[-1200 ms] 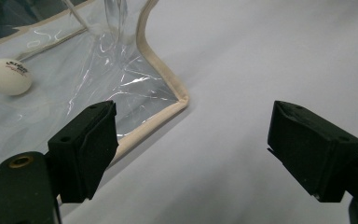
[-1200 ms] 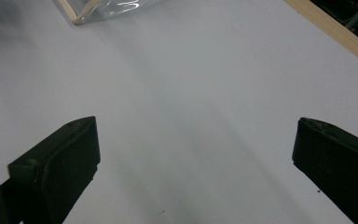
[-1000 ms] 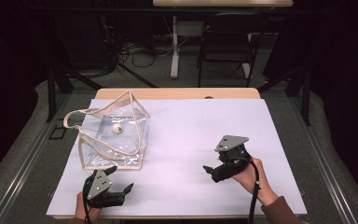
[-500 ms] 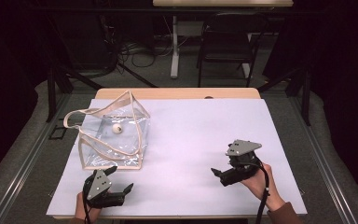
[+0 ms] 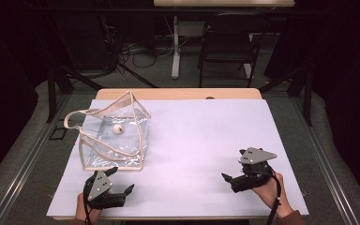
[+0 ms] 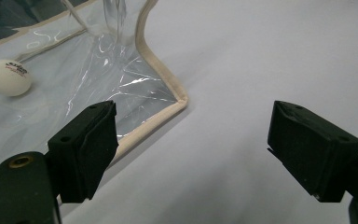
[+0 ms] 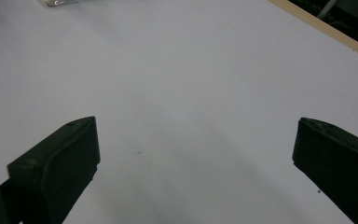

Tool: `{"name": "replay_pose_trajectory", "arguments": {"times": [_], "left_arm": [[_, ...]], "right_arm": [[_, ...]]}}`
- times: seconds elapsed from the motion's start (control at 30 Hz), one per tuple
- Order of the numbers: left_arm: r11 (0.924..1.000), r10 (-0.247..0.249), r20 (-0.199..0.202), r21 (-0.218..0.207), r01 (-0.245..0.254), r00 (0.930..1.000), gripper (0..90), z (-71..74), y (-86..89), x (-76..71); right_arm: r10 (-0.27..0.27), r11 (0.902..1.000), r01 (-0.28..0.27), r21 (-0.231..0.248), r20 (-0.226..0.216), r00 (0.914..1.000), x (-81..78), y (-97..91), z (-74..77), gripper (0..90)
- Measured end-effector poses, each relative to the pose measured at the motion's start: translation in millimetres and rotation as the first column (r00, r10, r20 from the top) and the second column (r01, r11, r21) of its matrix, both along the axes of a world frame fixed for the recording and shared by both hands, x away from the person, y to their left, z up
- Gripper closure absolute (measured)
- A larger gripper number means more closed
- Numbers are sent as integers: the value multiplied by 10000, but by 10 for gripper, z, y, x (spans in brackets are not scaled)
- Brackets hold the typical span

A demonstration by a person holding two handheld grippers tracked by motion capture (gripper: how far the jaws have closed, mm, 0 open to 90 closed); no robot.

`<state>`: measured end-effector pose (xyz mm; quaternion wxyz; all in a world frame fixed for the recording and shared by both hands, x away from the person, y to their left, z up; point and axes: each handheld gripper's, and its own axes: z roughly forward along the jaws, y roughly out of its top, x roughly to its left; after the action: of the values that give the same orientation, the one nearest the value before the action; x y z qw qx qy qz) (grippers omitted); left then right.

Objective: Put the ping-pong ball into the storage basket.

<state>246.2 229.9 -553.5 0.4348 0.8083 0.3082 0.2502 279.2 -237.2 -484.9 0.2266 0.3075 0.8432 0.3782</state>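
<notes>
From the high view, the clear bag point(image 5: 114, 138) sits on the tabletop point(image 5: 201, 140) just beyond the left tool point(image 5: 120, 180); the right tool point(image 5: 226, 178) is well apart from the bag, both tools spread. In the left gripper view, the bag's film looks light, floppy and slippery, so its beige trim point(image 6: 164, 79) is likely the best hold; a ball point(image 6: 7, 77) lies inside. The right gripper view looks over bare tabletop between spread jaws.

A white sheet point(image 5: 206, 140) covers the wooden desk point(image 5: 178, 93). Behind it on the grey floor point(image 5: 281, 89) stand a dark chair point(image 5: 227, 44) and tangled cables point(image 5: 136, 49).
</notes>
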Motion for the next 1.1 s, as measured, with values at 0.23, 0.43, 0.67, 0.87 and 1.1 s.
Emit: {"name": "replay_pose_trajectory", "arguments": {"times": [0.23,0.43,0.67,0.87,1.1], "left_arm": [[10000,-19,0,19,19,10000,163,-1,0,1],[10000,-10,-8,14,10,10000,163,-5,-2,0],[10000,-26,19,45,26,10000,163,-6,0,-1],[10000,-31,5,54,31,10000,163,-11,-1,1],[10000,-46,-30,83,46,10000,163,-15,-7,1]], "right_arm": [[-253,9996,252,138,78,9996,-85,-115,-90,2],[-502,9987,501,103,99,9987,-135,-201,-180,2],[-646,9979,646,58,4,9979,-180,-277,-334,2],[-778,9969,780,109,-137,9969,-213,-325,-453,0],[-740,9972,742,80,-246,9970,-239,-345,-544,0]]}}
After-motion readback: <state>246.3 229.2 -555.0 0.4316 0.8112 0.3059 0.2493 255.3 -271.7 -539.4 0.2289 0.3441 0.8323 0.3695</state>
